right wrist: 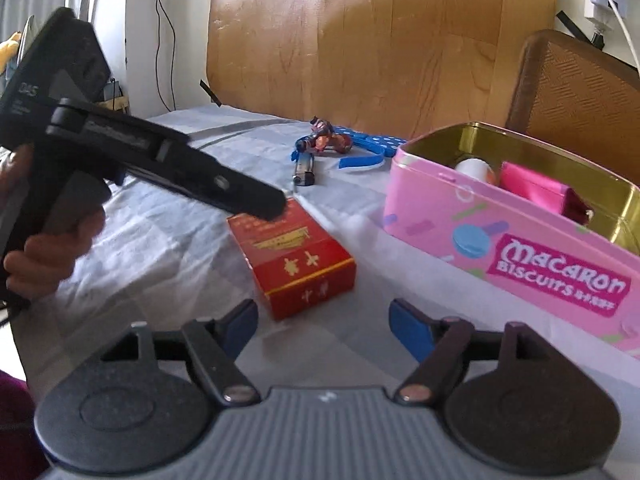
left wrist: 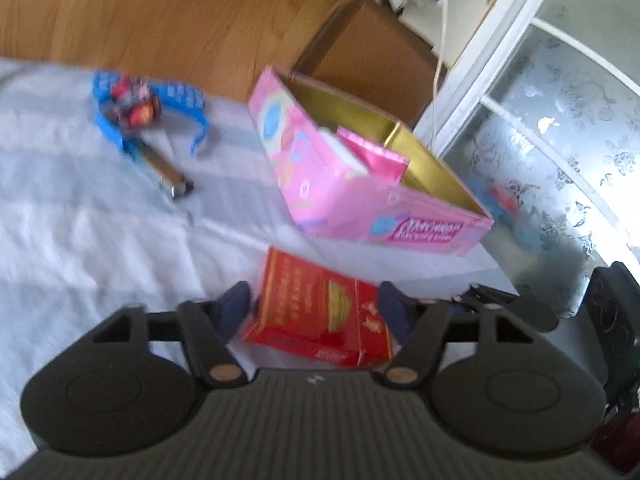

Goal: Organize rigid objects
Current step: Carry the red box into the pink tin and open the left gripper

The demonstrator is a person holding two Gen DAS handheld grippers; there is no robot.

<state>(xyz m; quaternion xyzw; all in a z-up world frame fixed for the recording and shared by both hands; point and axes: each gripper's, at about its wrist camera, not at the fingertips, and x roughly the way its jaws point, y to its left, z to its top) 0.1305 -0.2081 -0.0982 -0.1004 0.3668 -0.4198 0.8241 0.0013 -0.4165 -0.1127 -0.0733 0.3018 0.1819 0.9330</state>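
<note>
Probably light and stiff, the red box (left wrist: pixel 320 312) sits between my open left gripper's (left wrist: pixel 314 306) jaws, untouched; I'd pinch its long sides, right gripper (right wrist: pixel 324 320) open.

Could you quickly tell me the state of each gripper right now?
Left gripper: open, jaws either side of the red box.
Right gripper: open, nothing between its jaws.
</note>
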